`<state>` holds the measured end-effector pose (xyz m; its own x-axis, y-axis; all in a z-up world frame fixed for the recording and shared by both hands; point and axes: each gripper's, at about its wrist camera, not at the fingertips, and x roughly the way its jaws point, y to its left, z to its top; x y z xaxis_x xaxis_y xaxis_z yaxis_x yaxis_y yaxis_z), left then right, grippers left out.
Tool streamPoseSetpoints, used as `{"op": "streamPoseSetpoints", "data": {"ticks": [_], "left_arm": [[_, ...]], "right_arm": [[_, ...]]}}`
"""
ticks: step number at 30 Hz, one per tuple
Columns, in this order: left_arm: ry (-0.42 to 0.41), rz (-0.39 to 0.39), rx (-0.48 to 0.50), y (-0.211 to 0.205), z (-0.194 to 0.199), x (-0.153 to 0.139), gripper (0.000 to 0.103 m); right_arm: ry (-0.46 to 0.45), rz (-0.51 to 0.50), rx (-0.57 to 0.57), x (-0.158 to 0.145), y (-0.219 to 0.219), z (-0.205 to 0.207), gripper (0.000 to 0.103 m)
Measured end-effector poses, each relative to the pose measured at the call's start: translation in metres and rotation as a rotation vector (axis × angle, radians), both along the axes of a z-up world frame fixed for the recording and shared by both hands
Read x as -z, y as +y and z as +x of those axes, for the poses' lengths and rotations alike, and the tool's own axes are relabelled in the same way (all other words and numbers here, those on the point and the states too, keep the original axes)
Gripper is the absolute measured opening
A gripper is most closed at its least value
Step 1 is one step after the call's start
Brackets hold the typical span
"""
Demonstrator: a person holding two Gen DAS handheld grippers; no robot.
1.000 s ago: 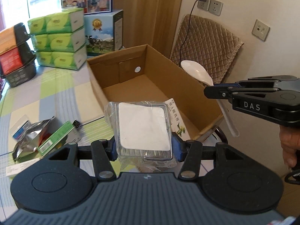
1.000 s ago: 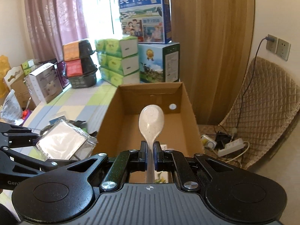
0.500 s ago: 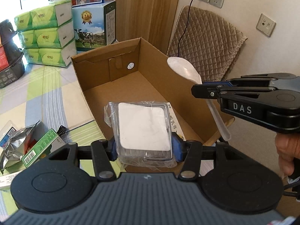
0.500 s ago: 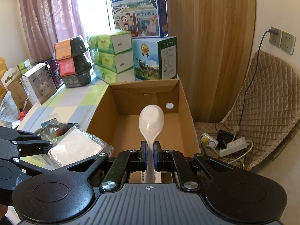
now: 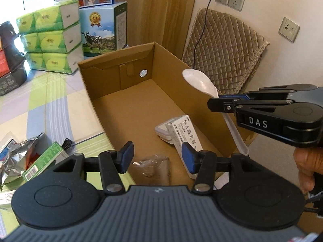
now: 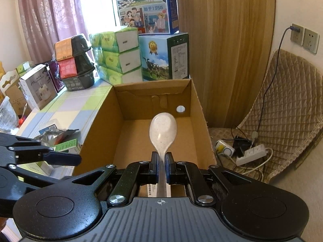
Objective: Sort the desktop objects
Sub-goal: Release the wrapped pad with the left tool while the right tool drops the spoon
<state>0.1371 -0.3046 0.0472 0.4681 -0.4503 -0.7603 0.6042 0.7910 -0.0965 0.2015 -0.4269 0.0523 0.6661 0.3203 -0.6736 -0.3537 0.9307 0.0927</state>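
In the left wrist view, the left claw (image 5: 157, 157) hangs with its blue-padded jaws spread wide and nothing between them, over the near end of the open cardboard box (image 5: 133, 109). Below the gap, a clear plastic-wrapped packet (image 5: 150, 170) sits at the box's near edge; it is blurred, so whether it lies flat on the bottom is hard to judge. Farther in, a white carton with printed characters (image 5: 184, 135) lies on the box floor, resting partly over a small white case (image 5: 162, 130). To the right, the right claw (image 5: 217, 101) pinches the handle of a white spoon (image 5: 203, 86), whose bowl points up and back over the box's right wall. A hand (image 5: 306, 167) grips that tool's handle. On the checked desk (image 5: 50, 100) left of the box lie a green carton (image 5: 43, 161) and a silver foil pouch (image 5: 18, 157). In the right wrist view, the right claw (image 6: 161, 168) is clamped tight on the speckled spoon (image 6: 163, 129), which stands nearly upright above the inside of the box (image 6: 101, 129). The left claw's black finger (image 6: 60, 158) reaches in from the left, beside the box's left wall. Green tissue packs (image 6: 119, 58) are stacked behind.
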Motion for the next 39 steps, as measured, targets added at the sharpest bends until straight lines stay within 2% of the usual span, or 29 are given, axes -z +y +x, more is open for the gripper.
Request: {"op": "streamPoseSetpoints", "data": {"ticks": [9,19,20,22,23,24,32,39], "left_arm": [[-0.012,-0.010,-0.048,0.030,-0.005,-0.004,0.048],[0.011,-0.032,-0.099,0.056,-0.007,0.003,0.051],[0.012,-0.032,-0.102,0.058,-0.008,0.004,0.051],[0.013,-0.032,-0.110,0.063,-0.010,0.005,0.052],[0.015,-0.033,-0.115,0.065,-0.011,0.006,0.052],[0.019,-0.035,-0.122,0.068,-0.013,0.007,0.052],[0.033,-0.044,-0.161,0.089,-0.028,0.009,0.055],[0.027,-0.042,-0.183,0.105,-0.044,0.005,0.057]], "right_arm": [[0.008,0.017,-0.019,0.003,0.013,0.003,0.003],[0.016,0.048,-0.040,0.007,0.029,0.013,0.005],[0.017,0.050,-0.032,0.008,0.028,0.013,0.008],[0.023,0.064,-0.017,0.010,0.024,0.011,0.022],[0.026,0.066,-0.012,0.011,0.022,0.010,0.038],[0.027,0.065,-0.011,0.012,0.021,0.007,0.044],[0.037,0.062,-0.010,0.011,0.018,-0.022,0.046],[0.031,0.048,-0.040,0.006,0.030,-0.051,0.057]]}}
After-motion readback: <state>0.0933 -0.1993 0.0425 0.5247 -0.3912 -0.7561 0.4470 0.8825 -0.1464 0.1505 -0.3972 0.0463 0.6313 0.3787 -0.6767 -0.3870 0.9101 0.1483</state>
